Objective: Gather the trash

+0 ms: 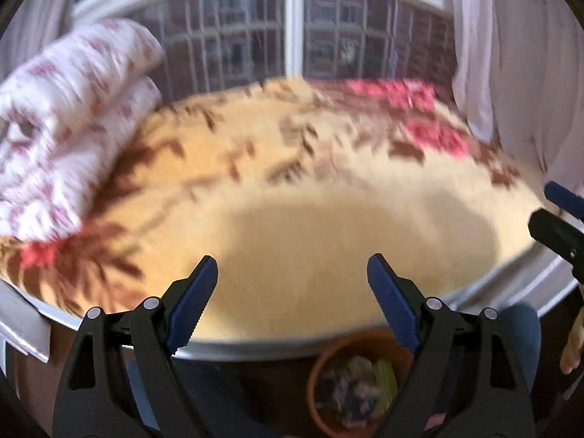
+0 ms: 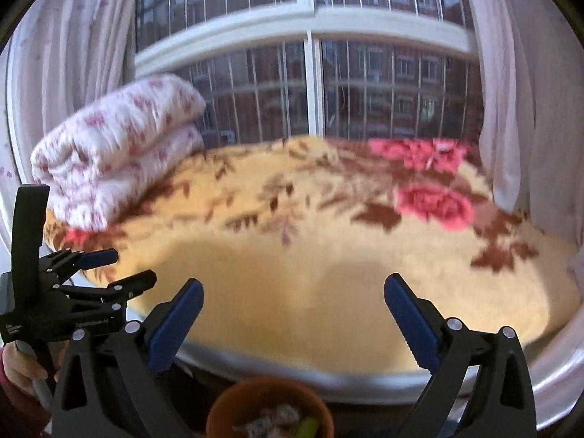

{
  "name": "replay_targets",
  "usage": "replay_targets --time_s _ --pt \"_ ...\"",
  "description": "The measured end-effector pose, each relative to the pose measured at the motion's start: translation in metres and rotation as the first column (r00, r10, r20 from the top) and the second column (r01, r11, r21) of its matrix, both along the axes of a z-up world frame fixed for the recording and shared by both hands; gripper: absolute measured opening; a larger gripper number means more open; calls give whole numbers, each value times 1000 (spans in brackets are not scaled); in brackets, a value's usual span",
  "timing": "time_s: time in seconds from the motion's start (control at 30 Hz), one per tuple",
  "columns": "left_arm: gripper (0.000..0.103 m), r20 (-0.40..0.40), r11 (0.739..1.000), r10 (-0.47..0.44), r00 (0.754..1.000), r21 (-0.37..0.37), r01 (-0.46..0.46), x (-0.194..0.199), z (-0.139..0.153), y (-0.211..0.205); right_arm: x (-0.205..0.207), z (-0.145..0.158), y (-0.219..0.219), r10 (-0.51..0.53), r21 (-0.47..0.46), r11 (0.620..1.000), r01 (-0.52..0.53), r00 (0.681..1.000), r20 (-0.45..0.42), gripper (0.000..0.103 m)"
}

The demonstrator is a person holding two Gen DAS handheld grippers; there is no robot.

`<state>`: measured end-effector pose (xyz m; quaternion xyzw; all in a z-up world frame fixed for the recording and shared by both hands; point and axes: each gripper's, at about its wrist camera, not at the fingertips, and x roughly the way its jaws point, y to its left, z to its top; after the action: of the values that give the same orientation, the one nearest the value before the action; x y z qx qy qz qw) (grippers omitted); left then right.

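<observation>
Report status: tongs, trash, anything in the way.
Left tongs open, empty. Right tongs open, empty. Trash in orange bin beside bed; none seen on floral blanket. Nothing in the way.

The near half of the bed (image 2: 292,292) is bare blanket, with open room above it in front of both tools. A folded quilt (image 2: 116,149) is piled at the far left and blocks that corner. Curtains (image 2: 511,109) hang along the right side, and the window (image 2: 310,84) closes the far edge. Down at the near edge, beside the bed, stands an orange bin (image 2: 270,408) with scraps inside. The left tool (image 2: 106,270) sits just left of the right tool (image 2: 294,314), both spread wide with nothing between the jaws.
</observation>
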<state>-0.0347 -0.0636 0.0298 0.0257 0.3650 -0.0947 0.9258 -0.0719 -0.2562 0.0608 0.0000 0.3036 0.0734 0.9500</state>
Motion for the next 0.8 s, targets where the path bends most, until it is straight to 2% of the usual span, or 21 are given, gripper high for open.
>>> replay_targets --time_s 0.07,0.3,0.53,0.8 --pt "90 49 1000 30 998 -10 -29 2 16 5 1 13 1 -1 11 1000 0 999 41 98" --pt "90 167 995 96 981 -36 -91 2 53 14 1 37 4 -7 19 1000 4 992 129 98" --pt "90 219 992 129 967 -33 -125 -2 67 16 -3 48 6 -3 21 1000 -1 986 169 98" --pt "90 249 990 142 958 -45 -135 -5 76 17 -3 50 7 -1 17 1000 -2 985 175 98"
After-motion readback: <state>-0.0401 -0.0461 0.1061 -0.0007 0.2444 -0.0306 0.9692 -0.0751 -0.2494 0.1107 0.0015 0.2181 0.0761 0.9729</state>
